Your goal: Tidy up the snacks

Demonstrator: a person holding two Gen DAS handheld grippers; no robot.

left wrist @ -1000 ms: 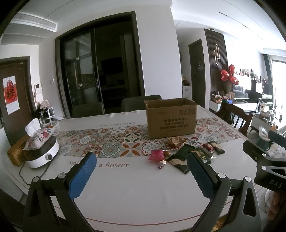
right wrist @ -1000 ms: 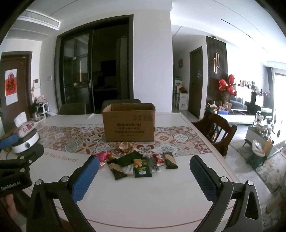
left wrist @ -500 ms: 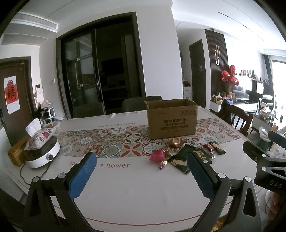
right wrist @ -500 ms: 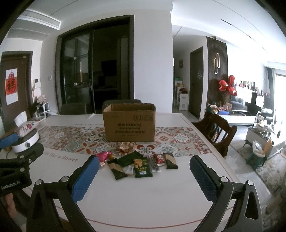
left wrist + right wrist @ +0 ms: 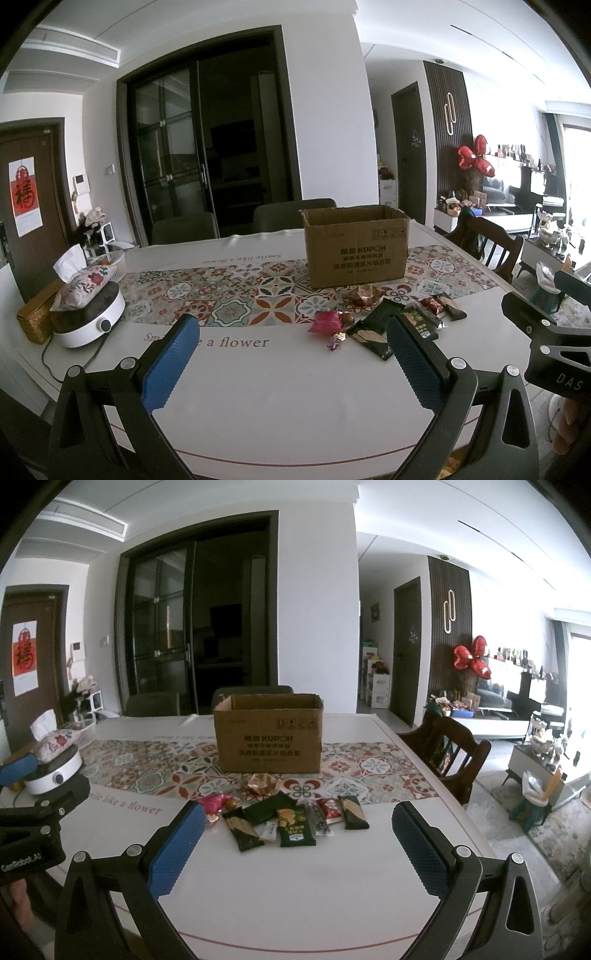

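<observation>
An open brown cardboard box (image 5: 268,740) stands on the patterned runner of a white table (image 5: 295,886); it also shows in the left wrist view (image 5: 356,247). In front of it lies a loose pile of snack packets (image 5: 291,818): dark green ones, a pink one (image 5: 325,322), a gold wrapper (image 5: 258,784). The pile also shows in the left wrist view (image 5: 388,321). My right gripper (image 5: 297,843) is open and empty, just short of the pile. My left gripper (image 5: 291,356) is open and empty, left of the pile.
A white round appliance with a floral tissue pouch (image 5: 86,306) sits at the table's left edge beside a woven box (image 5: 35,315). Grey chairs (image 5: 293,218) stand behind the table, a wooden chair (image 5: 448,753) at its right.
Both views have crept slightly closer to the table. The snacks and box have not moved.
</observation>
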